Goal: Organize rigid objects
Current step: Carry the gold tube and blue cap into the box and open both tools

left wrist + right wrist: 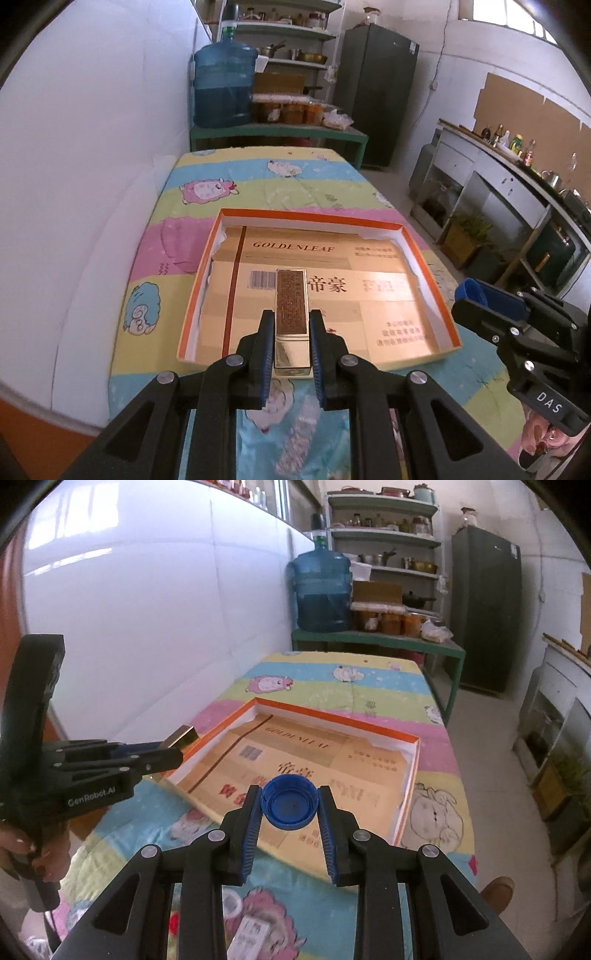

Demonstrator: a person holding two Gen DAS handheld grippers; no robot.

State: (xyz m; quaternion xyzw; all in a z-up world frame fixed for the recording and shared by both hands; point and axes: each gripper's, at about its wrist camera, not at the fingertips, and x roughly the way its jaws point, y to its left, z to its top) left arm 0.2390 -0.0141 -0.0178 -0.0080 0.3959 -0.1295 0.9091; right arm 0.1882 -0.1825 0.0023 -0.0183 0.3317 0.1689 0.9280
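Observation:
My left gripper [291, 318] is shut on a slim gold lipstick case [291, 317], which sticks out forward over the near edge of the orange-rimmed box [432, 273]. The box has white inner walls and a tan printed cardboard sheet on its floor. My right gripper [290, 794] is shut on a blue bottle cap [290, 806], hollow side up, above the box's near side. In the right wrist view the left gripper [173, 751] comes in from the left with the gold lipstick case [183, 738] at the orange-rimmed box's [332, 716] left rim. The right gripper [466, 295] with the blue cap [471, 290] shows at the right of the left wrist view.
The box lies on a table under a cartoon-sheep cloth [229, 188]. Behind stand a blue water jug [223, 85], a green bench, shelves and a dark fridge [376, 96]. A white wall runs along the left. A small flat packet [251, 936] lies on the cloth near me.

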